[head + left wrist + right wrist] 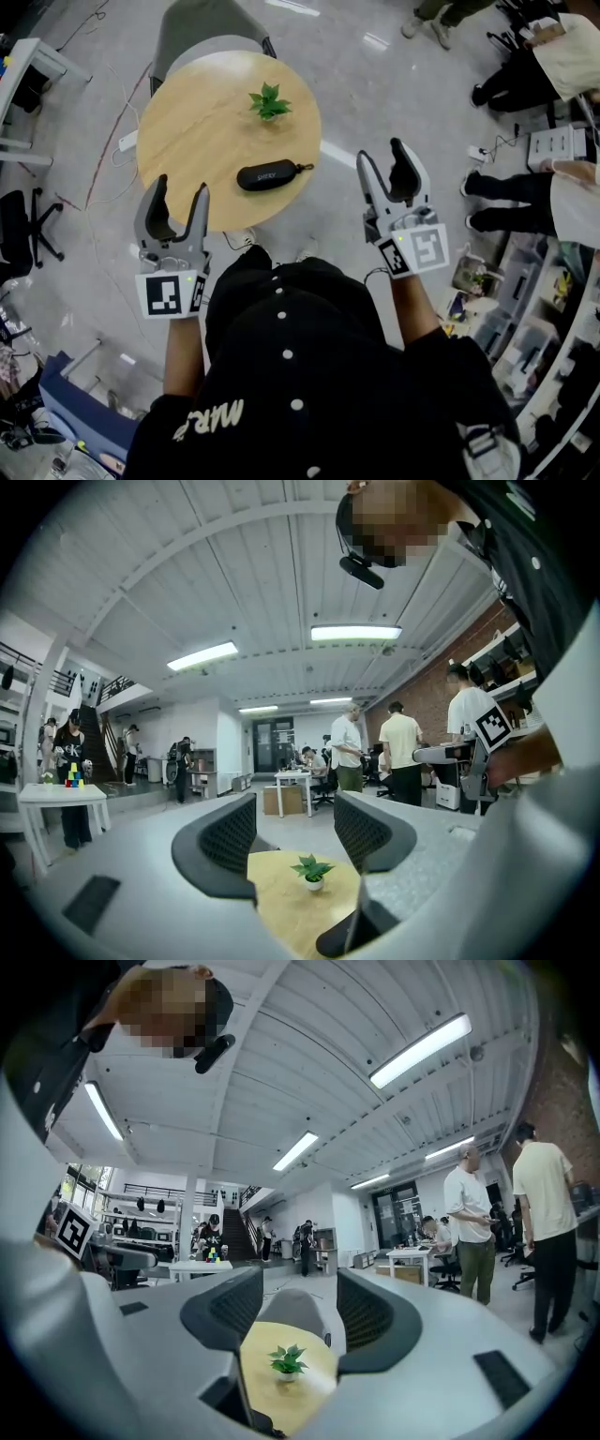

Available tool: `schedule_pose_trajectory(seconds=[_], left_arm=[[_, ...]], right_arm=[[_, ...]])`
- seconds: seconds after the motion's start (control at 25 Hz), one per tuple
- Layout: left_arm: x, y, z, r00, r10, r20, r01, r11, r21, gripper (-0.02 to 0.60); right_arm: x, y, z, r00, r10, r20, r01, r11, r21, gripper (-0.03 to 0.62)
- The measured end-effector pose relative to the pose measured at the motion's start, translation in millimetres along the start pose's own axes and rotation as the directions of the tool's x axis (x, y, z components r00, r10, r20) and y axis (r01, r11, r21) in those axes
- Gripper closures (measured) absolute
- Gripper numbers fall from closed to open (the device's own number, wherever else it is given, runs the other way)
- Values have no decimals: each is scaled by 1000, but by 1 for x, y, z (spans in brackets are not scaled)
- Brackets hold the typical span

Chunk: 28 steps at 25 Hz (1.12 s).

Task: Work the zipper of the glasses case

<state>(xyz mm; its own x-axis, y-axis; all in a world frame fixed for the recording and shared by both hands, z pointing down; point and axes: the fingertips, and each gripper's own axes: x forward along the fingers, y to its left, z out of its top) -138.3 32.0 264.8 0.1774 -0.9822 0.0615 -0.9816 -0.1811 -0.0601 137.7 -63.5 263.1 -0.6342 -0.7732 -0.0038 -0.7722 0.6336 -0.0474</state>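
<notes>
The glasses case (267, 174) is a black, smooth, long oval pod with pale lettering on its top. It lies flat near the front edge of a round table (192, 122) with a light wood-grain top, and a thin cord loop trails from its right end. I cannot tell how far its zipper is run. Behind it, well apart, stands a small plant (269, 101) with pointed green leaves in a little white pot.

Both tools are grey plastic, each with a white cube of black square markers at the wrist. The left gripper (180, 190) has its jaws spread apart with nothing between them. In the left gripper view the inner faces of its fingers (228, 837) show a dark, dotted grip texture. From the head view it sits over the table's near left edge, left of the case and not touching it. The right gripper (382, 156) is likewise spread wide and empty, with the same dotted lining. It is held off to the right of the table, over the pale polished floor (347, 66).

A grey curved chair (202, 28) stands at the table's far side. Cables run across the floor on the left, and people stand at the right by cluttered shelves. Nothing lies between either tool and the case.
</notes>
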Motion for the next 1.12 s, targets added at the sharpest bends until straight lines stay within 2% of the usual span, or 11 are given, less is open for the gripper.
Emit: schedule_pose_trajectory(seconds=[0.16,0.48,0.64,0.76,0.92,1.12], left_arm=[[11,21,4,999,-39,19,39,999,25,339],[23,45,-4,991,-134,26,133,991,28,339],[27,56,-22,980,-196,-30,197,979,59,339],[29,55,-29,967,-252,-44,254,966,46,339],[40,49,-47,936,-337,-99,341,939,38,339],[58,31,-65,911,-383,-149,389,921,12,339]], right_arm=[[19,11,2,1000,-16,3,16,1000,-13,361],[44,30,5,998,-61,-5,60,998,-36,359],[51,39,3,995,-94,-18,93,995,-46,359],[48,48,0,993,-115,-42,112,992,-56,359],[45,50,-9,989,-129,-72,123,988,-92,359],[45,35,-23,989,-110,-101,102,992,-78,364]])
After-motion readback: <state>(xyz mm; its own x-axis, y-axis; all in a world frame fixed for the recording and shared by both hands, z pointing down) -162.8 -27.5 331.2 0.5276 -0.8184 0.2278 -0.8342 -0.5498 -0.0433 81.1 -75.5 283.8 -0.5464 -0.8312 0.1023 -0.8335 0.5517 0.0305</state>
